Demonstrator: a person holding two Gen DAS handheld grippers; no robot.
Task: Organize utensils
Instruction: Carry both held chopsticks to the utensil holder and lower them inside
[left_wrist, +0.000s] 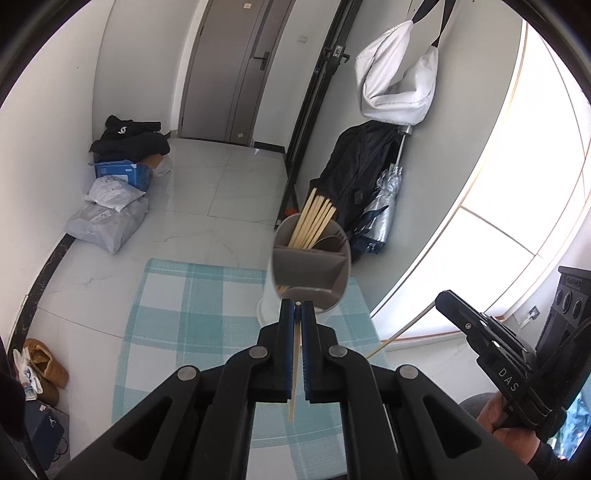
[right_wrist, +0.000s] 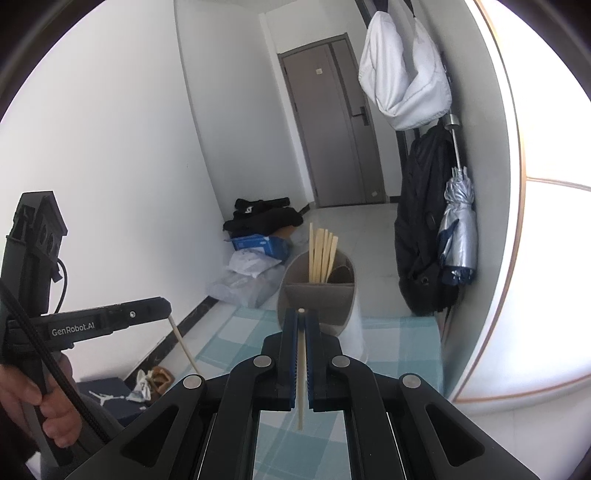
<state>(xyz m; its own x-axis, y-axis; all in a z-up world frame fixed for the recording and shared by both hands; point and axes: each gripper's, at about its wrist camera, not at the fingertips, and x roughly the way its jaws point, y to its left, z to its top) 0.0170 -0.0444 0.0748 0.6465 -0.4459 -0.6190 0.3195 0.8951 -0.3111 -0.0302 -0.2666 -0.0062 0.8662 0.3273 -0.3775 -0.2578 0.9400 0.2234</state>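
A grey utensil holder (left_wrist: 310, 264) with compartments stands on the table with the teal checked cloth (left_wrist: 192, 317); several wooden chopsticks (left_wrist: 314, 221) stand in its back compartment. My left gripper (left_wrist: 297, 306) is shut on one chopstick (left_wrist: 294, 369), held just before the holder's front rim. My right gripper (right_wrist: 301, 314) is shut on another chopstick (right_wrist: 301, 376), also close before the holder (right_wrist: 317, 295). The right gripper shows in the left wrist view (left_wrist: 447, 301) with its chopstick (left_wrist: 402, 332); the left gripper shows in the right wrist view (right_wrist: 162, 308).
A white base (right_wrist: 352, 339) sits under the holder. Behind the table lie parcels (left_wrist: 107, 218), a blue box (left_wrist: 122, 173) and black clothes (left_wrist: 129, 138) on the tiled floor. A black bag (right_wrist: 421, 229) and a folded umbrella (right_wrist: 458, 229) hang on the right wall.
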